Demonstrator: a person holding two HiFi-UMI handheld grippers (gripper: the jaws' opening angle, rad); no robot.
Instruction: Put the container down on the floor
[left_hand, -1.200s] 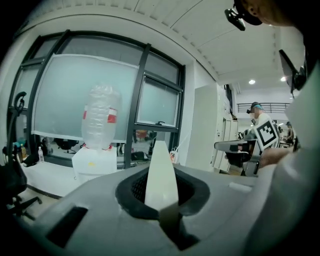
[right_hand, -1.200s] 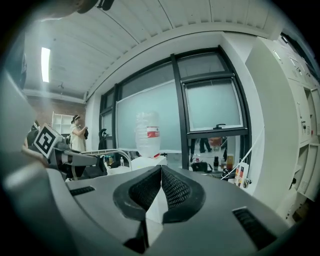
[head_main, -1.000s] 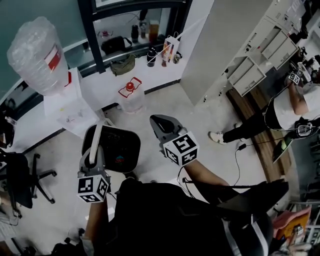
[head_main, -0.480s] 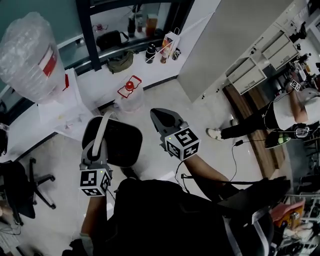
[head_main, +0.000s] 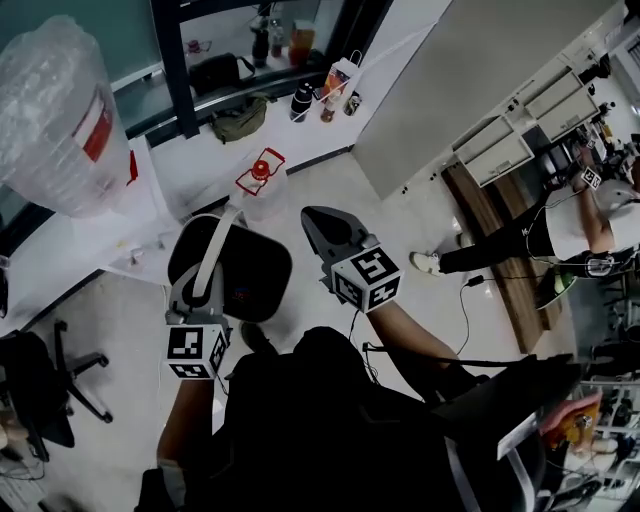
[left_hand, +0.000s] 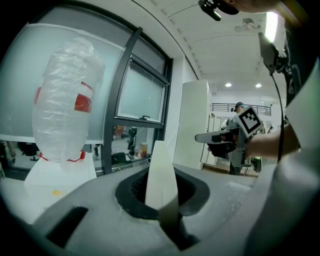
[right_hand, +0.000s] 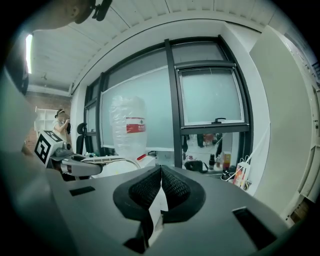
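The left gripper (head_main: 203, 280) has its 2 jaws pinched on the white handle (head_main: 224, 238) of the black container (head_main: 248, 282). The left gripper view shows that pale strip standing upright between the pads. The container hangs from this grip above the pale floor (head_main: 410, 240), not resting on it. Just beside it, on its right, the right gripper (head_main: 320, 222) has its jaws pressed together, and nothing I can make out is held in them. Beyond the container, a clear jug with a red cap (head_main: 262, 188) stands on the floor near the window wall. A large upturned water bottle (head_main: 55, 110) sits at the left.
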